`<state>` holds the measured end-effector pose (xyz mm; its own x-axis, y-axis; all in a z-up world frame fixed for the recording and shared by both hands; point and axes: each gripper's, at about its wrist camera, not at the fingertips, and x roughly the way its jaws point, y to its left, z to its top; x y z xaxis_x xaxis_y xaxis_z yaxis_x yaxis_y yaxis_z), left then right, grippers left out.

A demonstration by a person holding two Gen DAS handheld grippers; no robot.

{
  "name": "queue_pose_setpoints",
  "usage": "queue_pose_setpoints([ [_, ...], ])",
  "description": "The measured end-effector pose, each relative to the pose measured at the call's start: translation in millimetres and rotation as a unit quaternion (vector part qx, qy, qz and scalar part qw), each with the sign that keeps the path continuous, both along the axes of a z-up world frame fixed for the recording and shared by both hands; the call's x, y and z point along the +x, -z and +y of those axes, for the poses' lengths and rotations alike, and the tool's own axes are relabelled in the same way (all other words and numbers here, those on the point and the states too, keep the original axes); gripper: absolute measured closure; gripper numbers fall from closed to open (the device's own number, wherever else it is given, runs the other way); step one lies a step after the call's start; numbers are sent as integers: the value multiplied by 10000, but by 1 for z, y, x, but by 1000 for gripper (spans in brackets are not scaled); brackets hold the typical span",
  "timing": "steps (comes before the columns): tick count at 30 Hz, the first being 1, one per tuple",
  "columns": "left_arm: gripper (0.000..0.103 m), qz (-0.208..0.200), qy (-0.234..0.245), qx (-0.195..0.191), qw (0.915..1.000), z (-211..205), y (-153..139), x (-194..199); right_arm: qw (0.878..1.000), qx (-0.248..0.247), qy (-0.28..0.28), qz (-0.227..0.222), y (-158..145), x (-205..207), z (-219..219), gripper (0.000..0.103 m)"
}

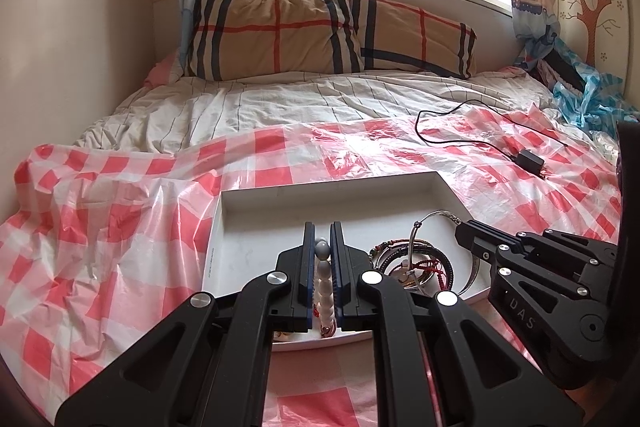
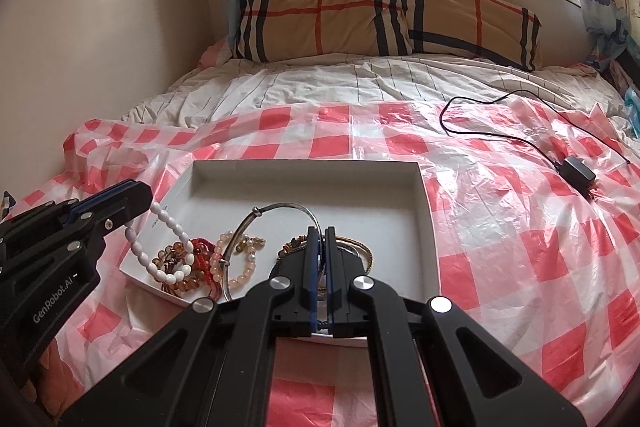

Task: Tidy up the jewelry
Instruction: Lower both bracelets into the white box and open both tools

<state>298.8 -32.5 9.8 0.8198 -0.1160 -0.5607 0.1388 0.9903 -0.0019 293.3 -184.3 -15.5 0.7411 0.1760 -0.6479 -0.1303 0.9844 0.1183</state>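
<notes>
A shallow white tray [image 1: 320, 183] [image 2: 304, 165] lies on the bed with several bracelets in it. My left gripper [image 1: 322, 227] [image 2: 138, 195] is shut on a white bead bracelet [image 1: 323, 283] [image 2: 168, 227]. The strand hangs from its tips down to the tray's near left corner. My right gripper [image 2: 321, 231] [image 1: 466, 229] is shut on the rim of a thin silver bangle [image 2: 280, 206] [image 1: 434, 215], which stands tilted over the pile. Amber beads [image 2: 176, 255], a red cord bracelet [image 2: 204, 255], pink beads [image 2: 240, 269] and brown-gold bracelets [image 2: 354, 247] lie beneath.
A red-and-white checked plastic sheet [image 1: 120, 227] [image 2: 500, 227] covers the bed. A black charger [image 1: 530, 159] [image 2: 578, 173] with its cable lies to the right of the tray. A plaid pillow [image 1: 320, 31] is at the headboard, a wall at left, blue plastic [image 1: 592, 95] far right.
</notes>
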Motion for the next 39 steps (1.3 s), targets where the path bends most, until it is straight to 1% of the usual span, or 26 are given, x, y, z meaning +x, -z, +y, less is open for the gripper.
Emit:
queue_pose_setpoints([
  [4, 96, 24, -34, 8, 10000, 7, 2, 4, 10000, -1, -36, 2, 1, 4, 3, 99],
  [18, 96, 67, -35, 31, 10000, 10, 7, 10, 10000, -36, -91, 21, 4, 11, 9, 99],
  [24, 96, 281, -76, 101, 9995, 12, 18, 19, 9999, -50, -88, 84, 10, 17, 11, 98],
  [28, 96, 355, -107, 162, 9992, 9, 21, 21, 9999, -71, -91, 110, 13, 20, 11, 98],
  [30, 96, 467, -131, 192, 9986, 9, 25, 24, 9999, -90, -56, 121, 14, 20, 11, 97],
  [31, 96, 538, -164, 233, 9981, 7, 27, 26, 9999, -101, -17, 132, 14, 21, 10, 95],
  [33, 96, 648, -250, 310, 9971, 8, 31, 29, 9998, -103, 56, 136, 14, 21, 7, 85],
  [34, 95, 669, -286, 311, 9969, 9, 31, 29, 9998, -104, 107, 113, 14, 20, 5, 76],
  [37, 93, 671, -379, 325, 9965, 11, 30, 28, 9998, -66, 155, 91, 12, 19, 1, 75],
  [39, 85, 658, -418, 380, 9962, 12, 30, 27, 9998, -44, 157, 111, 11, 17, -1, 75],
])
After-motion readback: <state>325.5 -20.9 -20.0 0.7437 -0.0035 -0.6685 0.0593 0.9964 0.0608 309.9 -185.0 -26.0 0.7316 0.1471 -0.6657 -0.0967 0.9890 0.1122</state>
